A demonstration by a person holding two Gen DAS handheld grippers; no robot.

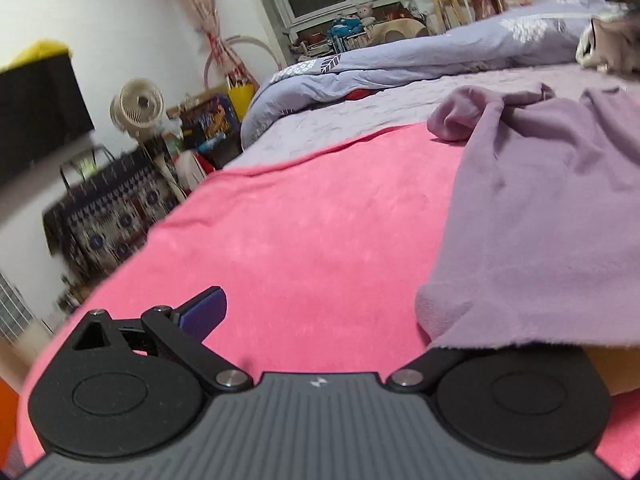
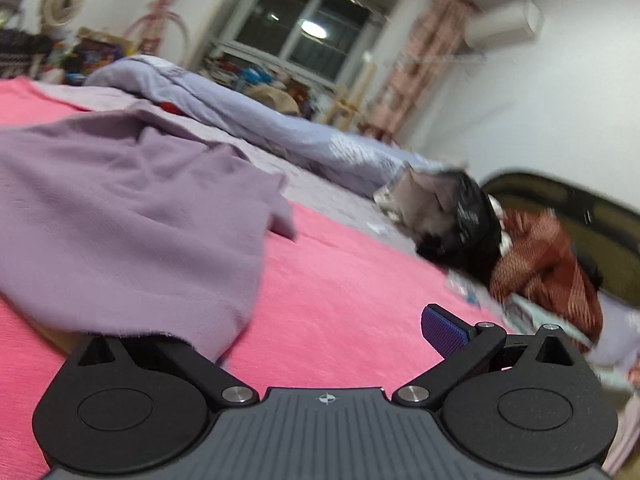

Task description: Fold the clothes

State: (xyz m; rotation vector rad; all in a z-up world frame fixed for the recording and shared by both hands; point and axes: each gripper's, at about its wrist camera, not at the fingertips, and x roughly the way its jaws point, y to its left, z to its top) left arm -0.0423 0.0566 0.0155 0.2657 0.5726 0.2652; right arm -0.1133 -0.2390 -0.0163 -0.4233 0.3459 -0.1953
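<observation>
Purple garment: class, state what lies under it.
Under the purple garment lies the pink blanket. The cloth's near edge covers one finger of each gripper, left and right; nothing else shows.

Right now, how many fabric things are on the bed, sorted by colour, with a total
Pink: 1, the pink blanket spread flat.
Purple: 1, the purple garment lying on it.
Pale blue: 1, the bunched duvet behind.
Rust red: 1, the crumpled red cloth.
Total: 4.
</observation>
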